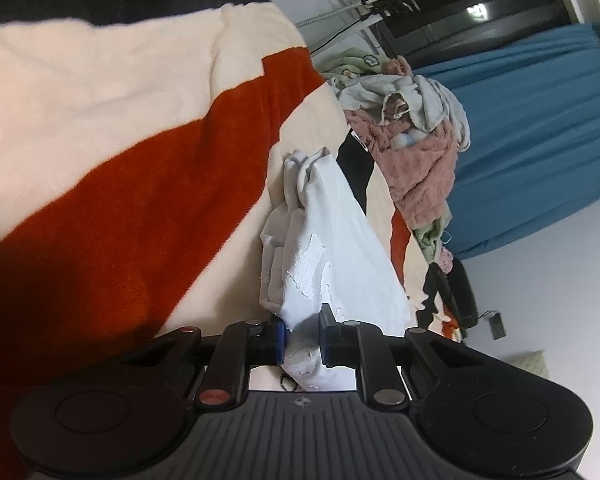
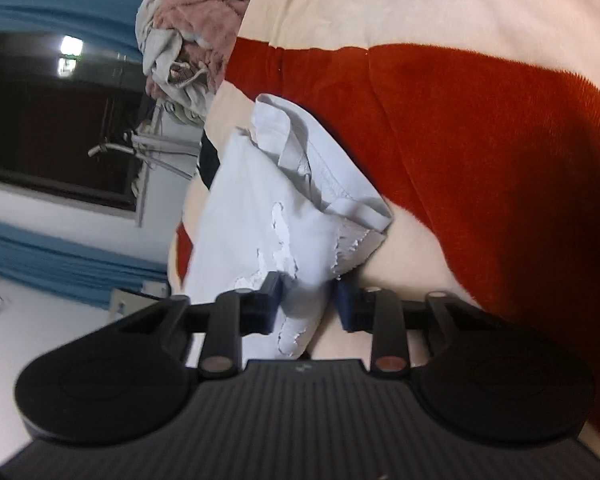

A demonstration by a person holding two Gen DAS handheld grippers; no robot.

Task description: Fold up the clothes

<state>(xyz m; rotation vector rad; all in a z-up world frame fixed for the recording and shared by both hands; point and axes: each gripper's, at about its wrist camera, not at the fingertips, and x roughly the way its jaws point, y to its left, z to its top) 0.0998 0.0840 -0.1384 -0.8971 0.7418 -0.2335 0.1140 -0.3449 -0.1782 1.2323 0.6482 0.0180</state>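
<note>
White shirt point(image 1: 332, 240) held above the striped blanket point(image 1: 120, 160), a clothes pile point(image 1: 412, 128) at 1 o'clock. Left gripper point(image 1: 302, 334) and right gripper point(image 2: 306, 300) each pinch a bunched edge. Light, limp cloth with a cracked print; best gripped at the hems.

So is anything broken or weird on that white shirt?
Yes. The white shirt has a printed patch that is cracked and peeling in flakes, seen from both cameras. Both grippers, left and right, pinch its cloth. Behind it sits an unfolded clothes pile.
</note>
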